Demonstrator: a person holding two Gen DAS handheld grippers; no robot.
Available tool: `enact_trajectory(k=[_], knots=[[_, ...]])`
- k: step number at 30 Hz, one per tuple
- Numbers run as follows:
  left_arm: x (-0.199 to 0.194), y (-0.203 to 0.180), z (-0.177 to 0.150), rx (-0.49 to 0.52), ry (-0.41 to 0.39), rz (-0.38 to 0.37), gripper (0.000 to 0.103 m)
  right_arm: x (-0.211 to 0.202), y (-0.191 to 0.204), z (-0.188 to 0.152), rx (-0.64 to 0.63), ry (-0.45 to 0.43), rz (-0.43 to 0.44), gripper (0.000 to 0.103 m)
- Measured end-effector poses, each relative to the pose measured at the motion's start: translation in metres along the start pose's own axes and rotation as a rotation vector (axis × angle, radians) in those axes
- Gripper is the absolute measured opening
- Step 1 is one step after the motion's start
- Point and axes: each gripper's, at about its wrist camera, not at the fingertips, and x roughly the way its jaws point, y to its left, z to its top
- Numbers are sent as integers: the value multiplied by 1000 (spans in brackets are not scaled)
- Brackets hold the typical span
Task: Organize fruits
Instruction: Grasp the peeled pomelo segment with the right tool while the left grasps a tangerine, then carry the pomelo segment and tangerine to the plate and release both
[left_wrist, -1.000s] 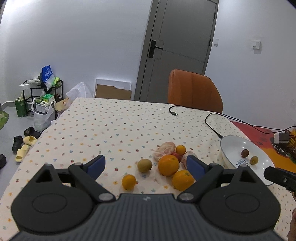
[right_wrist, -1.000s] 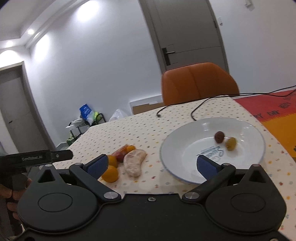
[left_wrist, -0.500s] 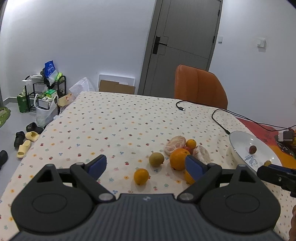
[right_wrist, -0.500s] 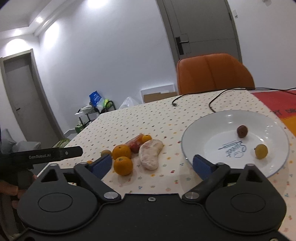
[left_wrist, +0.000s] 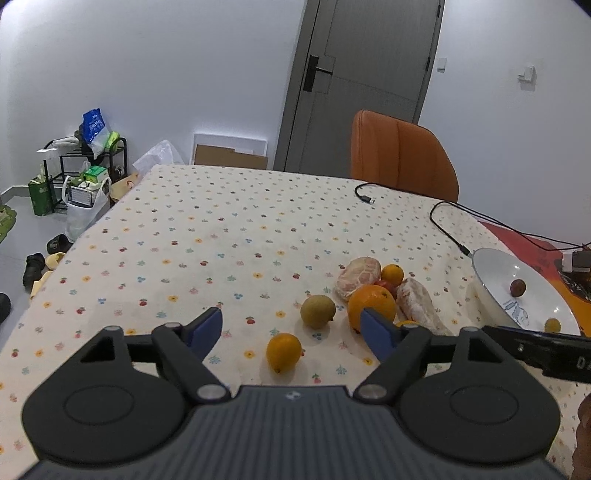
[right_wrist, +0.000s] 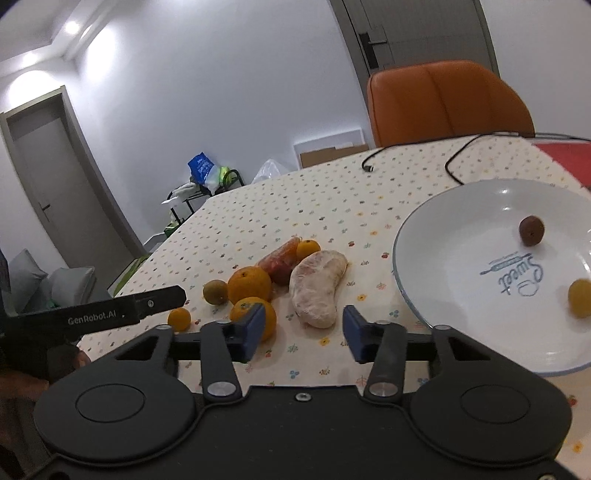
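Observation:
Fruit lies in a cluster on the spotted tablecloth: a small orange (left_wrist: 283, 351), a green-brown round fruit (left_wrist: 317, 311), a large orange (left_wrist: 371, 302), two peeled pomelo pieces (left_wrist: 358, 272) (right_wrist: 318, 286) and a tiny orange (left_wrist: 392, 273). A white plate (right_wrist: 424, 236) at the right holds a brown fruit (right_wrist: 531, 230) and a yellow one (right_wrist: 580, 292). My left gripper (left_wrist: 291, 330) hangs open just short of the small orange. My right gripper (right_wrist: 303, 330) is open in front of a pomelo piece, with an orange (right_wrist: 253, 317) by its left finger.
An orange chair (left_wrist: 402, 155) stands at the table's far side. Black cables (left_wrist: 448, 221) trail across the cloth toward the plate. A red mat (left_wrist: 524, 240) covers the right end. Shelving, bags and shoes (left_wrist: 35, 264) sit on the floor at the left.
Both grippers have swung and drawn closer to the fruit pile. The right gripper turned left from the plate to face the pomelo piece, its fingers narrower. Nothing was picked up.

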Motion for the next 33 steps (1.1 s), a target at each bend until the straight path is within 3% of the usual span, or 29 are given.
enact_trajectory(k=[8, 12, 33], knots=[[19, 8, -10, -24, 82, -3, 48, 24, 0, 5, -3, 32, -7, 44], [19, 11, -10, -32, 77, 4, 21, 36, 5, 9, -27, 50, -13, 44], [14, 39, -2, -118, 49, 18, 21, 87, 30, 26, -162, 122, -197, 39]])
